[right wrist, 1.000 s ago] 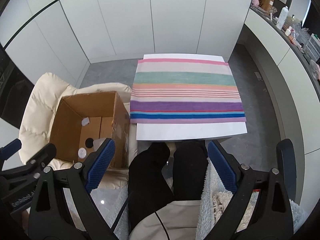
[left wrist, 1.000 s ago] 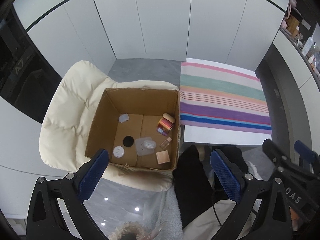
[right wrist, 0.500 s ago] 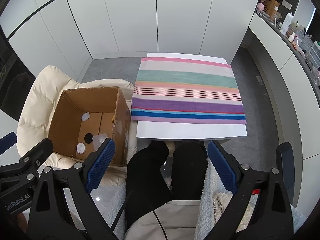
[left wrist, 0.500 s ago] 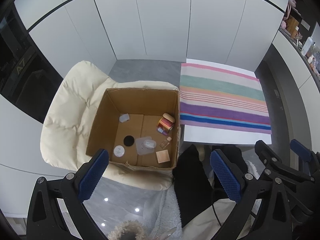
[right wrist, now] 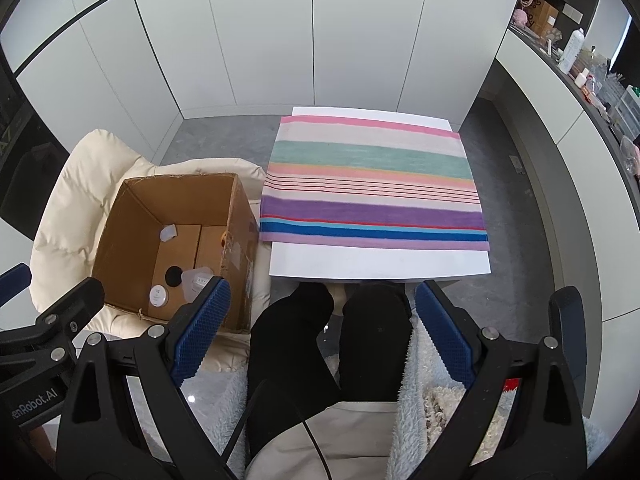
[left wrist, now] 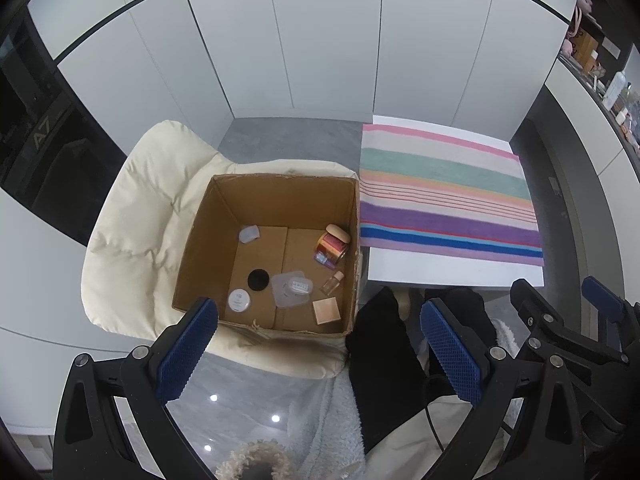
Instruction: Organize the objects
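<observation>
Holding both grippers high, you keep the left gripper (left wrist: 318,344) and right gripper (right wrist: 322,324) with fingers spread wide and empty. Small items lie in the cardboard box (left wrist: 208,240) on the cream chair (left wrist: 132,216), at 9 o'clock of the striped cloth (right wrist: 372,184) on the bench (right wrist: 380,266).

Right gripper (right wrist: 320,328) agape — cardboard box (right wrist: 132,216) beside table (right wrist: 380,268).
</observation>
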Motion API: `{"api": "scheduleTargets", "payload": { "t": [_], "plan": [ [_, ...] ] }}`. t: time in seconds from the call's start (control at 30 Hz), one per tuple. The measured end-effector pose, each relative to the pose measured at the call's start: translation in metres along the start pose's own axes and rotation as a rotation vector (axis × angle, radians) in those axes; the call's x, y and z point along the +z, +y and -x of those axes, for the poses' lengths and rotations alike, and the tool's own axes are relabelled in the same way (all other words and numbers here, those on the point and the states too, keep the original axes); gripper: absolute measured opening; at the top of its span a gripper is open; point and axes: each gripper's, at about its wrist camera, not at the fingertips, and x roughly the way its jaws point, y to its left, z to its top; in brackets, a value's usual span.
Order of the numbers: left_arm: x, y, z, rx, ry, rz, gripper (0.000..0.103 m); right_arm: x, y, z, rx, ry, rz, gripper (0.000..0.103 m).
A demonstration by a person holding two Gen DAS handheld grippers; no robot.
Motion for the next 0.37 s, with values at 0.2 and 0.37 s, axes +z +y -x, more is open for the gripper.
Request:
{"api": "scheduleTargets", "payload": {
  "t": [0.2,0.37],
  "plan": [
    [-0.0001,0.0002,0.0009,0.003,-0.005,-0.001,0.102,-0.0005,-0.0014,0.0007,-0.001,-0.006,0.005,0.095],
    [-0.0003,-0.0004,0.0007,-0.002,-0.003,0.002,0.102,-0.0017,-0.0017,0.0008,-0.001,-0.007,0.006,0.095]
  ]
}}
